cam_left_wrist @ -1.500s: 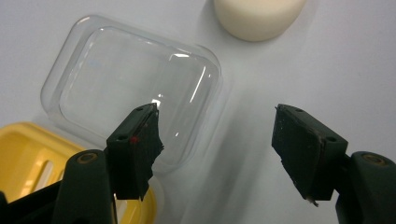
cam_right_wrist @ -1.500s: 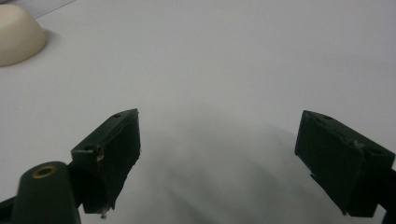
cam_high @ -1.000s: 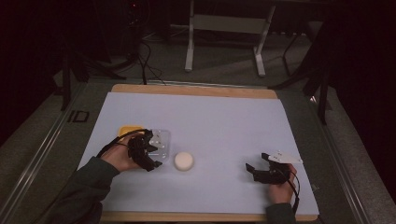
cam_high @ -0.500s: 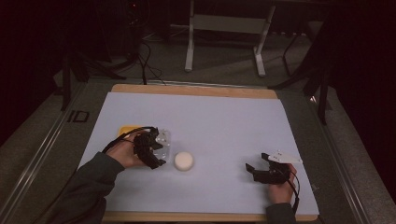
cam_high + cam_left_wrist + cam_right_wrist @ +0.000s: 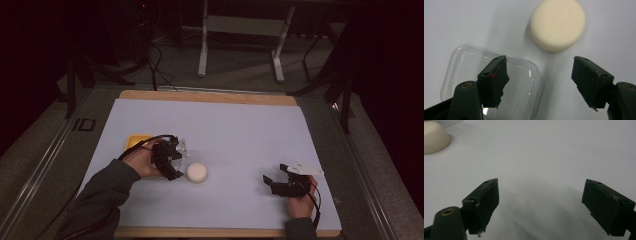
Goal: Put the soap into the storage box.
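The left gripper slides across the sheet toward the round cream sponge, closer to it now than a second ago, and its jaws have just been opening. From the left gripper view they stand apart with nothing pinched: 1 jaw hangs over the clear plastic lid, the other over bare sheet, and the cream sponge sits just ahead of the tips, a little toward the far jaw. The clear lid lies flat on the sheet under the near jaw, apparently let go. My read is that the lid is done with and the sponge is next; the jaws look wide enough to straddle it, though the hand would need to come forward and centre on it first.

The right gripper rests well off to the side, in the same spot as before, jaws apart and empty over plain sheet. The sponge peeks in at the far corner of its view.

Behind the left hand, a yellow dish shows at the sheet's edge, half hidden by the cable.

The work surface is a pale sheet over a wooden board, otherwise uncluttered. Beyond it the room is dim: a dark floor, loose cables, and the legs of a metal stand.
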